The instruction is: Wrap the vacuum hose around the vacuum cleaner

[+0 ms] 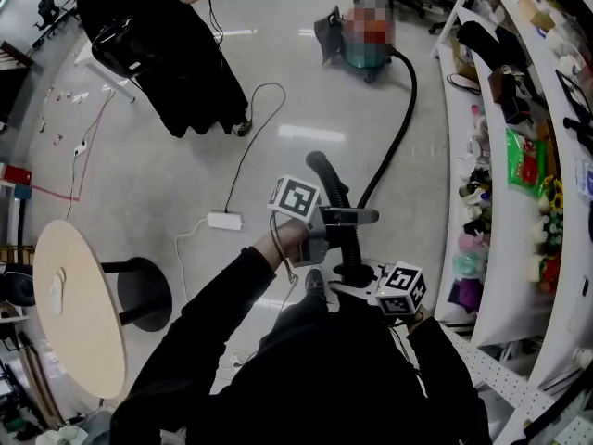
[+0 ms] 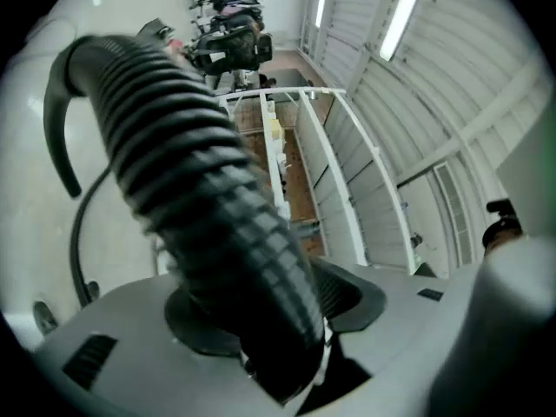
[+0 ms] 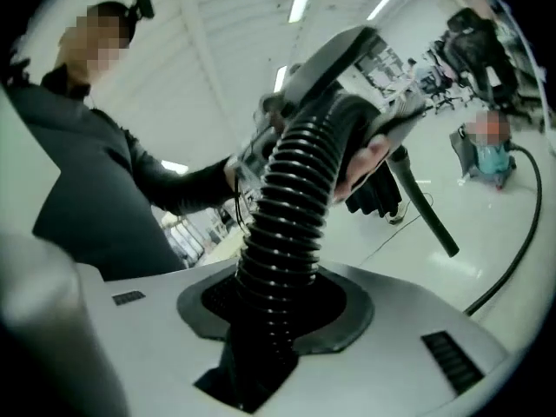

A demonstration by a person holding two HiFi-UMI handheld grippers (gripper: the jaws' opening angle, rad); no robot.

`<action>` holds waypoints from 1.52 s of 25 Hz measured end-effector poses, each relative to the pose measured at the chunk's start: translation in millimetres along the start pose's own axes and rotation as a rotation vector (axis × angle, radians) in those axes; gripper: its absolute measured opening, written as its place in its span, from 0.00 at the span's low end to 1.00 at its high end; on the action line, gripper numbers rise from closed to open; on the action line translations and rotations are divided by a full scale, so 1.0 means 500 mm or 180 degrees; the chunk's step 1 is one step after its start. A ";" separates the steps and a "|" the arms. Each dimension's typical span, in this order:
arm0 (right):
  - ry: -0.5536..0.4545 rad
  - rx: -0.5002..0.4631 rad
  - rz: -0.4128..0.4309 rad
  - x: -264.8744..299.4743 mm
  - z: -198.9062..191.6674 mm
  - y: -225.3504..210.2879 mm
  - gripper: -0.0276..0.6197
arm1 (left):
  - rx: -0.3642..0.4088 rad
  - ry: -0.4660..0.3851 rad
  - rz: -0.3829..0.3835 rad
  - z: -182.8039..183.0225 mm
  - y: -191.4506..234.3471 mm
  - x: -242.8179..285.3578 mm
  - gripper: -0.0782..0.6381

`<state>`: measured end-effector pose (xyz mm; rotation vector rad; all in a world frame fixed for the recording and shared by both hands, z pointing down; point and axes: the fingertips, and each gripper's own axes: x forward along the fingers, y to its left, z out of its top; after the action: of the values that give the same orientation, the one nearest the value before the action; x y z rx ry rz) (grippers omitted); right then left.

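The teal vacuum cleaner (image 1: 366, 52) stands far off on the floor at the top of the head view. Its black ribbed hose (image 1: 400, 123) runs from it across the floor up to my hands. My left gripper (image 1: 355, 217) is shut on the hose near its curved free end. Just below, my right gripper (image 1: 357, 276) is shut on the same hose. In the left gripper view the hose (image 2: 195, 185) passes between the pads of the left gripper (image 2: 269, 320). In the right gripper view the hose (image 3: 291, 220) rises from the right gripper (image 3: 274, 311) toward the left gripper (image 3: 339, 68).
White shelves (image 1: 505, 248) full of goods line the right side. A round wooden table (image 1: 79, 304) and a black stool (image 1: 144, 290) stand at the left. A white power strip (image 1: 224, 220) with cables lies on the floor. Dark clothing hangs on a rack (image 1: 176, 54) at the upper left.
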<state>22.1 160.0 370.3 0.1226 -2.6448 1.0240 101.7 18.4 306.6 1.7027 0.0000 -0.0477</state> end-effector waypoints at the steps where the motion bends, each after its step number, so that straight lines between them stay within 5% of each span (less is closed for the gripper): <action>1: -0.0213 0.0236 0.0052 -0.019 0.022 -0.015 0.28 | 0.0130 0.0162 0.0117 -0.009 0.018 -0.001 0.49; 4: -0.0656 0.0785 0.0159 -0.092 0.071 -0.074 0.28 | 0.0407 0.0768 0.0184 -0.082 0.057 -0.011 0.58; 7: -0.0753 0.1023 0.0256 -0.156 0.083 -0.114 0.28 | 0.0672 0.0849 0.0538 -0.134 0.113 -0.022 0.59; 11: -0.1023 0.1476 0.0212 -0.223 0.120 -0.189 0.28 | 0.1652 0.1111 0.1407 -0.179 0.176 0.019 0.59; 15: -0.1525 0.1846 0.0190 -0.286 0.202 -0.279 0.28 | 0.2501 0.1619 0.1911 -0.218 0.226 0.108 0.59; 18: -0.1692 0.2048 0.0229 -0.308 0.249 -0.320 0.28 | 0.2913 0.1526 0.2309 -0.179 0.276 0.145 0.59; 20: -0.1786 0.2215 0.0172 -0.316 0.270 -0.355 0.29 | 0.2929 0.1324 0.2319 -0.143 0.283 0.157 0.56; 22: -0.1959 0.2454 0.0216 -0.329 0.292 -0.394 0.29 | 0.2968 0.1194 0.2242 -0.115 0.272 0.162 0.38; 27: -0.2318 0.2791 0.0768 -0.335 0.357 -0.461 0.30 | 0.2797 0.1099 0.1942 -0.050 0.238 0.154 0.37; 30: -0.2333 0.2686 0.0781 -0.318 0.393 -0.481 0.40 | 0.2504 0.1011 0.1695 0.012 0.205 0.131 0.37; 34: -0.1843 0.2261 0.0174 -0.296 0.375 -0.516 0.46 | 0.1876 0.0661 0.1289 0.147 0.148 0.066 0.37; 36: -0.1551 0.1888 -0.0446 -0.308 0.345 -0.544 0.46 | 0.1738 0.0662 0.1164 0.207 0.129 0.035 0.37; 38: -0.1115 0.1165 -0.1169 -0.325 0.319 -0.561 0.46 | 0.1711 0.0811 0.1099 0.247 0.125 0.012 0.37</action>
<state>189.5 -159.5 389.3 0.9050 -2.5420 1.4401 105.4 -112.3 352.0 2.2107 -0.1266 0.4639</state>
